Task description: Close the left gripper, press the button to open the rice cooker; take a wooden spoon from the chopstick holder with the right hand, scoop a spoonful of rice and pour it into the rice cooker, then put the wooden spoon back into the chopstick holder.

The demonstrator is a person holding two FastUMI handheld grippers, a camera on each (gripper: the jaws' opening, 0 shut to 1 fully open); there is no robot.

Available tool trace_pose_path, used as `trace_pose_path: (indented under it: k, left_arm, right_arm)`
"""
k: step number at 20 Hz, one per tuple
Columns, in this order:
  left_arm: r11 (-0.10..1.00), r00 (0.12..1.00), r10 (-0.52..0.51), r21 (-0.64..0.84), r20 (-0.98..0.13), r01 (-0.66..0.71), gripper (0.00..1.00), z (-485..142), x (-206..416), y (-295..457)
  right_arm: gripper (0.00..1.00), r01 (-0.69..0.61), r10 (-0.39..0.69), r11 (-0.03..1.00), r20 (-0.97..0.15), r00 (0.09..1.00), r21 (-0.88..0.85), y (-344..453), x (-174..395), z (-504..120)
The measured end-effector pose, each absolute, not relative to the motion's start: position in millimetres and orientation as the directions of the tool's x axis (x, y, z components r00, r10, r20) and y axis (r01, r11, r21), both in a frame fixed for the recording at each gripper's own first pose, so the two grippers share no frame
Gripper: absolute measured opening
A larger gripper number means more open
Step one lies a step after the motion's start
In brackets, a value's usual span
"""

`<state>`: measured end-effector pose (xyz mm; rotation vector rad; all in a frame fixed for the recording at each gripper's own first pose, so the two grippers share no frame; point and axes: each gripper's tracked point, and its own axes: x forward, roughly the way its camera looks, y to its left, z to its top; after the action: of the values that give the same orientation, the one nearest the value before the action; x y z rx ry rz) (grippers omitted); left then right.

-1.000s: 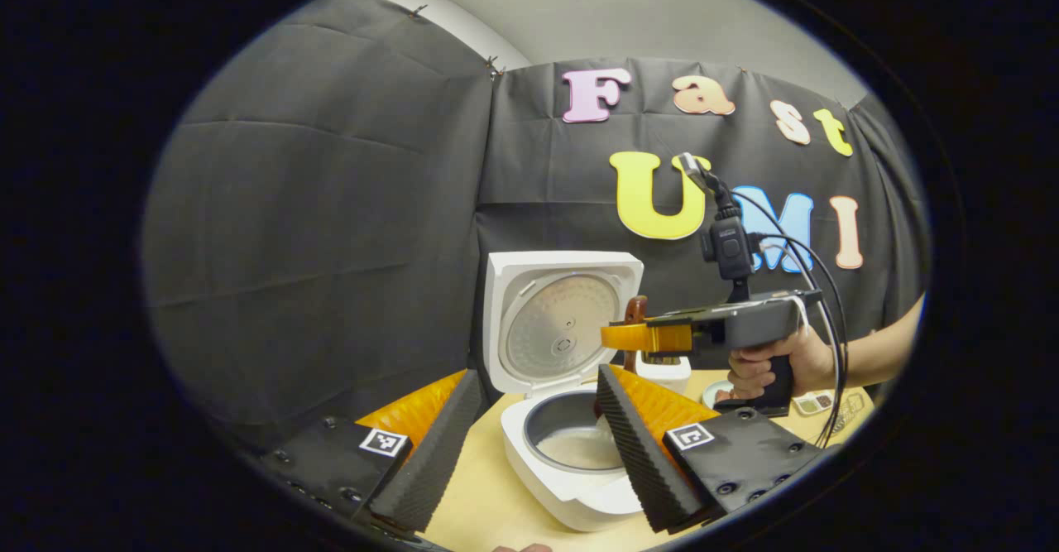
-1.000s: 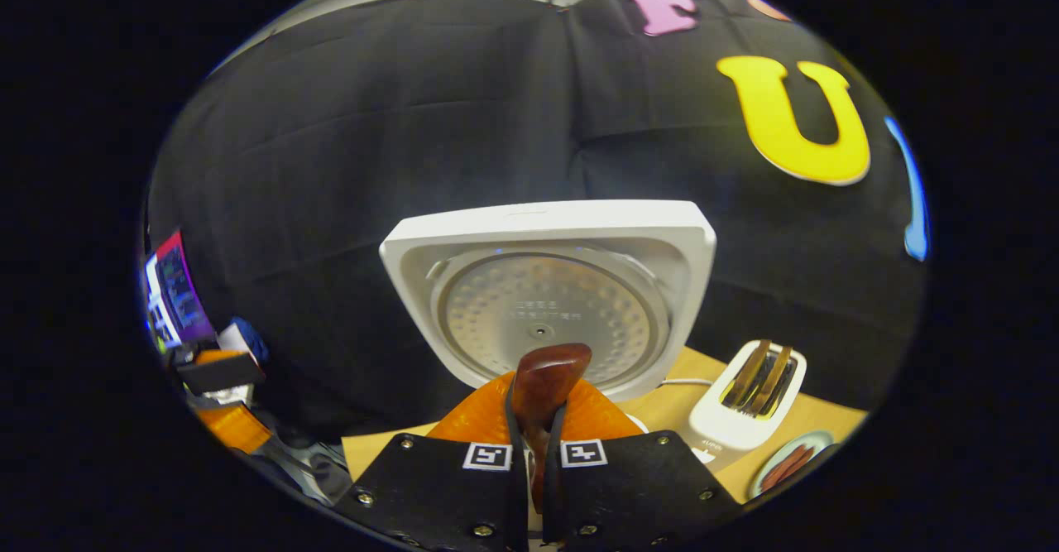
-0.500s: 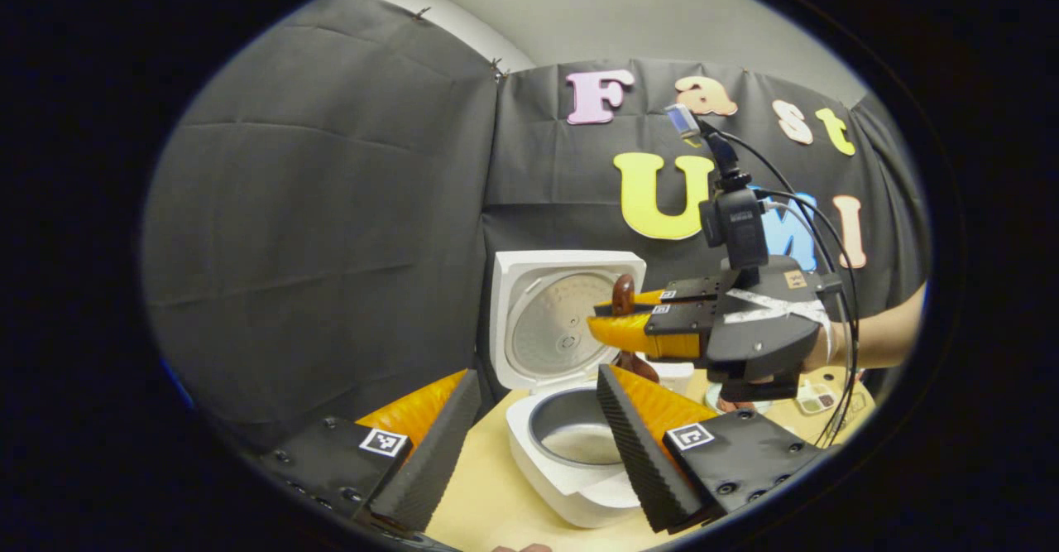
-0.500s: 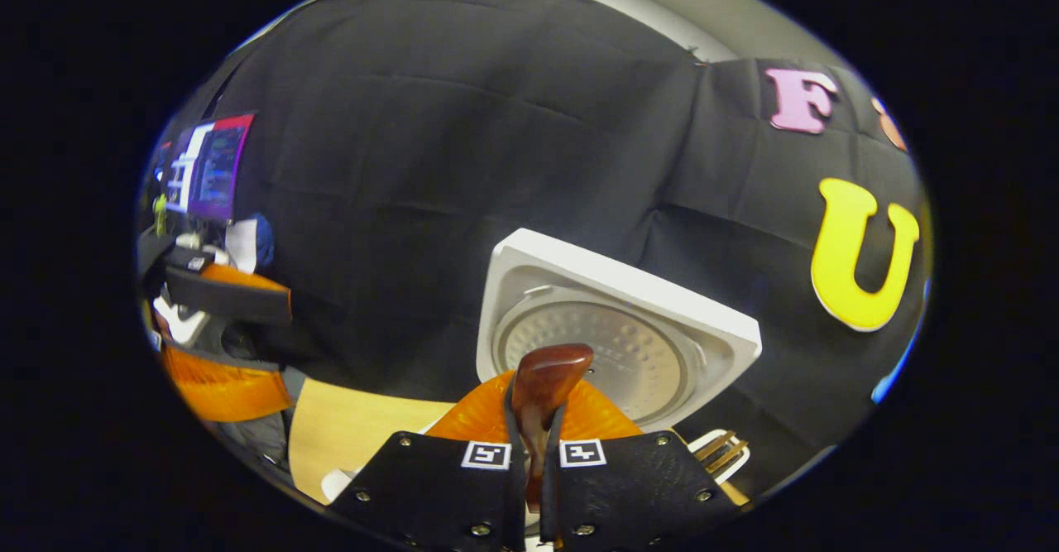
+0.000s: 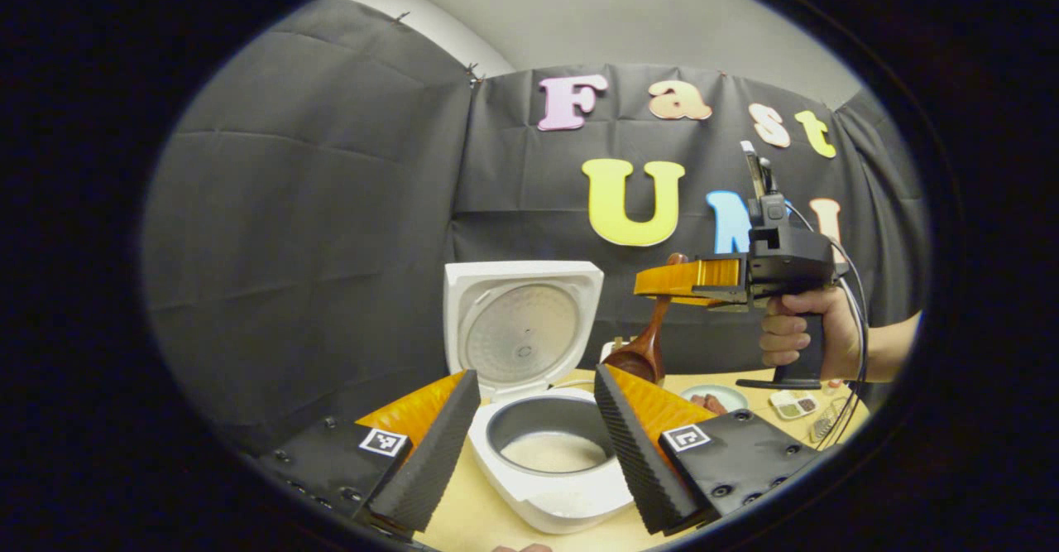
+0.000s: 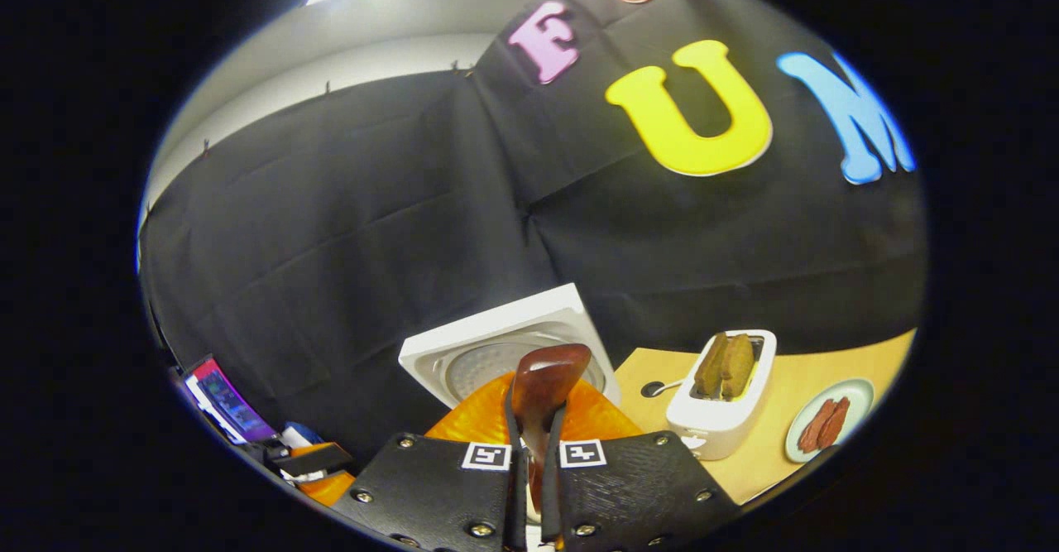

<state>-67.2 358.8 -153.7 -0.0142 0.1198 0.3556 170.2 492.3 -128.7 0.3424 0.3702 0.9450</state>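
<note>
The white rice cooker [image 5: 538, 486] stands open on the wooden table, its lid [image 5: 521, 328] upright and white rice in the grey pot [image 5: 553, 451]. My left gripper [image 5: 536, 380] is open, its fingers framing the pot from in front without touching it. To the right and higher, a hand [image 5: 794, 337] holds my right gripper [image 5: 687, 279] level. It is shut on the handle of the brown wooden spoon [image 5: 649, 345], whose bowl hangs down just right of the cooker. In the right gripper view the right gripper [image 6: 536, 428] pinches the spoon's handle [image 6: 546, 374], with the cooker lid [image 6: 496, 345] behind.
A white toaster [image 6: 724, 395] with bread slices stands right of the cooker, with a plate of sausages [image 6: 827, 424] beside it. A small divided dish [image 5: 790, 403] lies near the table's right edge. The left gripper [image 6: 318, 461] sits low at the left.
The right gripper has swung from above the pot to the right and levelled out, taking the spoon with it. The spoon's bowl now hangs beside the cooker. The left gripper stays open.
</note>
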Motion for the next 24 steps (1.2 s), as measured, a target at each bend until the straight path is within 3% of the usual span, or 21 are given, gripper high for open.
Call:
trace_pose_path:
  k: [3,4,5,8,13,14,15,18,23,24]
  left_arm:
    - [0.957,0.949,0.290,0.006,-0.127,-0.291,1.00,-156.2,-46.7,331.7]
    - [0.962,0.953,0.273,0.004,-0.129,-0.275,1.00,-155.4,-41.4,322.8]
    - [0.966,0.958,0.256,0.003,-0.128,-0.258,0.92,-155.5,-35.7,313.8]
    - [0.978,0.969,0.208,0.006,-0.133,-0.209,0.96,-153.8,-22.9,285.8]
    - [0.994,0.987,0.105,0.001,-0.124,-0.106,0.92,-147.8,2.1,227.9]
    - [0.996,0.988,0.089,0.002,-0.122,-0.090,1.00,-145.2,6.3,217.4]
    - [0.997,0.990,0.073,-0.001,-0.121,-0.073,0.92,-143.1,10.7,205.9]
    - [0.999,0.991,0.034,-0.006,-0.131,-0.035,0.96,-144.0,13.7,172.9]
    - [1.000,0.990,-0.027,0.005,-0.140,0.027,0.96,-142.2,27.0,127.6]
    - [0.999,0.990,-0.032,0.005,-0.139,0.033,0.92,-140.6,29.4,121.9]
  right_arm:
    - [0.07,-0.644,0.821,0.530,-0.140,0.554,0.552,446.8,172.0,-126.0]
    - [0.07,-0.624,0.806,0.543,-0.142,0.575,0.561,428.9,173.0,-127.9]
    - [0.07,-0.606,0.791,0.558,-0.142,0.594,0.567,411.3,172.8,-129.2]
    - [0.07,-0.561,0.750,0.592,-0.139,0.647,0.579,360.6,164.2,-126.0]
    - [0.07,-0.493,0.672,0.653,-0.140,0.727,0.574,279.9,142.1,-133.0]
    - [0.07,-0.478,0.655,0.665,-0.139,0.743,0.574,262.3,138.9,-130.7]
    - [0.07,-0.464,0.638,0.676,-0.139,0.758,0.573,245.6,135.9,-129.7]
    - [0.07,-0.423,0.587,0.707,-0.137,0.798,0.566,201.8,132.3,-128.1]
    - [0.07,-0.353,0.499,0.758,-0.139,0.856,0.547,136.3,128.1,-127.2]
    - [0.07,-0.337,0.477,0.770,-0.139,0.868,0.542,122.8,128.1,-126.4]
